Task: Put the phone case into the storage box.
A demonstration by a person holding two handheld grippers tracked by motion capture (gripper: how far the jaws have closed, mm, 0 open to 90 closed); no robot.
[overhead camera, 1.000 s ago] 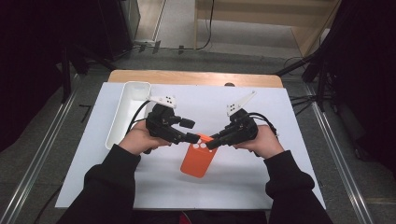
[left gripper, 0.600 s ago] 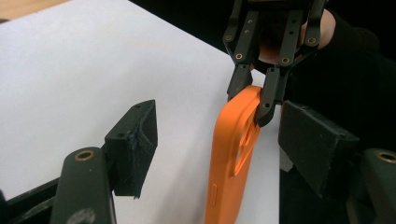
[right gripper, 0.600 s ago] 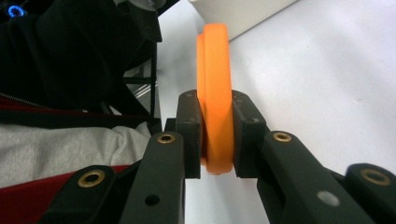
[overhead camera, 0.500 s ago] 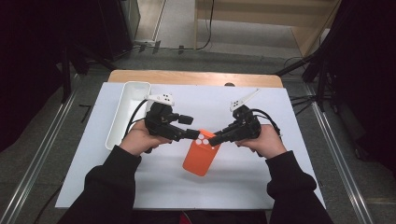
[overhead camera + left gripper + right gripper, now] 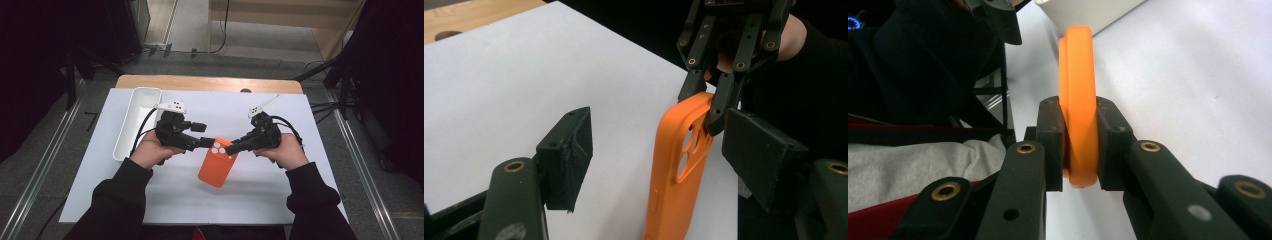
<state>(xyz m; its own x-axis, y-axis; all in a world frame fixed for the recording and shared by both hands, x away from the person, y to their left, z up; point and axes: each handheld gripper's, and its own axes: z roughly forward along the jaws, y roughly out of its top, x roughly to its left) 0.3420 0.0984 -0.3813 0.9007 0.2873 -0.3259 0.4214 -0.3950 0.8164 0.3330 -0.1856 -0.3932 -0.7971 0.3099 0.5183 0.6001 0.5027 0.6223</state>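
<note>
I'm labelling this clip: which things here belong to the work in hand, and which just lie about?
In the job:
- orange soft phone case
- right gripper, clamped on its edge
- left gripper, open around it

Lying about:
- white oblong plastic tray
- white table cover

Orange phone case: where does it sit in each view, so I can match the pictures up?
High view: the orange phone case lies centre, between the two grippers, camera holes at its far end.
Left gripper view: centre-right, edge-on, standing between this gripper's open jaws; the right gripper pinches its top.
Right gripper view: centre, edge-on, clamped between the jaws.
Shared landmark: the white table sheet under the case.
</note>
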